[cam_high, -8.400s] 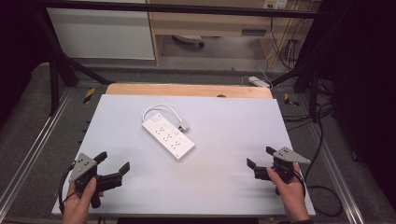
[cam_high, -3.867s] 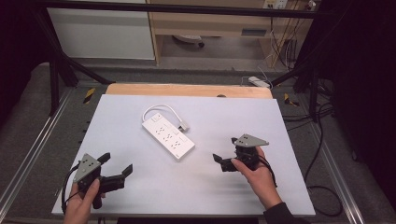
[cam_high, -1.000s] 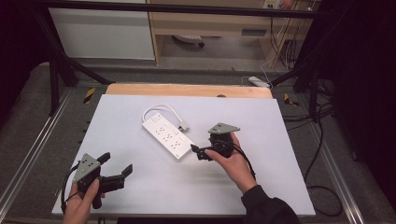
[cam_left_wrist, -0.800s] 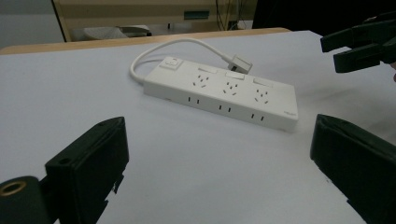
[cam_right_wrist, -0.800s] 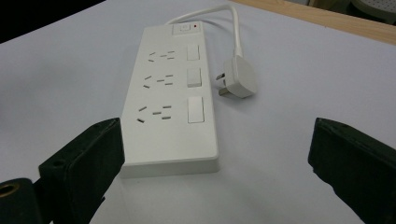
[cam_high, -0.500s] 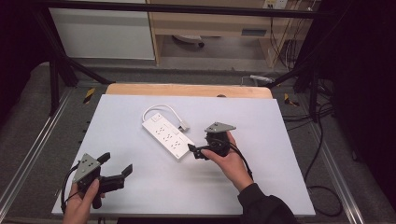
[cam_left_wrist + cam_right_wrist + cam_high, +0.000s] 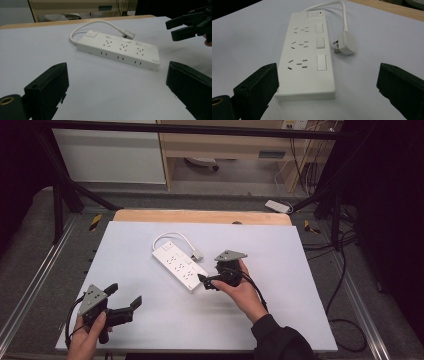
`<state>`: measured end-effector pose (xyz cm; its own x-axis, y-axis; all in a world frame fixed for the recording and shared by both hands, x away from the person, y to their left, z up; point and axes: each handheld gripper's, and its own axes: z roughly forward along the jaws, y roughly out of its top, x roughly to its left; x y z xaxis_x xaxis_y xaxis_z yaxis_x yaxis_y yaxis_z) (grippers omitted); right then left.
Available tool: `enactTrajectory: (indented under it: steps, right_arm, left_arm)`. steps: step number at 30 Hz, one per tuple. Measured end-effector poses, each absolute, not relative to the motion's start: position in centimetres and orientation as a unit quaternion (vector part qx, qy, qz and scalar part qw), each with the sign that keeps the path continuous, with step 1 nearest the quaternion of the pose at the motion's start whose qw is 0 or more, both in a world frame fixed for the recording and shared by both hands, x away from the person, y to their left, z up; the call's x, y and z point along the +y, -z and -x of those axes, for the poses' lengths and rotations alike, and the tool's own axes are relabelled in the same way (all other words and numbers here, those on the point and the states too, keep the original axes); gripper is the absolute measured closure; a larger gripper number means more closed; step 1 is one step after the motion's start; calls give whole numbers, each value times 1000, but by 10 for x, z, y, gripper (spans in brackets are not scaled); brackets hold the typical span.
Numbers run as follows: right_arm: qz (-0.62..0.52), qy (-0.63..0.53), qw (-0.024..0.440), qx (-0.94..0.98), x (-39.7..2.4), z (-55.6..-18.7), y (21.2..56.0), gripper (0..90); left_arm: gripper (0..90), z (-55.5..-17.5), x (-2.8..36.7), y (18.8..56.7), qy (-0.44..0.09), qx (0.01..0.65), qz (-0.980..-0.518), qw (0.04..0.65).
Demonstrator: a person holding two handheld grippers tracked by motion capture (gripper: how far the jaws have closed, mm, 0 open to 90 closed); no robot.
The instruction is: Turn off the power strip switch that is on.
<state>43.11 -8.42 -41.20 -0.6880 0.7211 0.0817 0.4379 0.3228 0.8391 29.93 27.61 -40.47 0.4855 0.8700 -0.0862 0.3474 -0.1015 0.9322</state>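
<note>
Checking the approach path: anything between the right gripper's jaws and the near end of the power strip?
No. In the right gripper view only bare white tabletop lies between the open right gripper and the power strip; its plug lies off to the side.

The power strip [image 7: 308, 53] looks like smooth white plastic with a slight sheen, and its cable [image 7: 343, 17] and plug [image 7: 346, 43] have the same white, moulded look. It lies on the table [image 7: 150, 320], whose top is a matt pale sheet with a strip of bare wood [image 7: 200, 216] along the far edge. Both the left gripper [image 7: 121, 298] and the right gripper [image 7: 206, 282] have matt black, plastic-looking jaws, each under a dull grey plate.
</note>
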Motion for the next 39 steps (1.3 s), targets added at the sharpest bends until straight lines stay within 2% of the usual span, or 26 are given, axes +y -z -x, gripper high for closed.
enactTrajectory:
  steps: [21, 29, 32, 39]
  right_arm:
    - [-348, -445, 152, 811, -62, -436, 410, 49]
    - [-346, -440, 154, 815, -52, -443, 410, 84]
    - [-345, -439, 152, 815, -49, -447, 411, 167]
    - [-334, -433, 161, 822, -40, -460, 414, 531]
  left_arm:
    - [43, -299, 276, 404, -258, 436, -696, 509]
    - [43, -299, 277, 404, -259, 436, -695, 509]
    - [43, -299, 276, 404, -259, 436, -695, 509]
    - [43, -299, 276, 404, -259, 436, -695, 509]
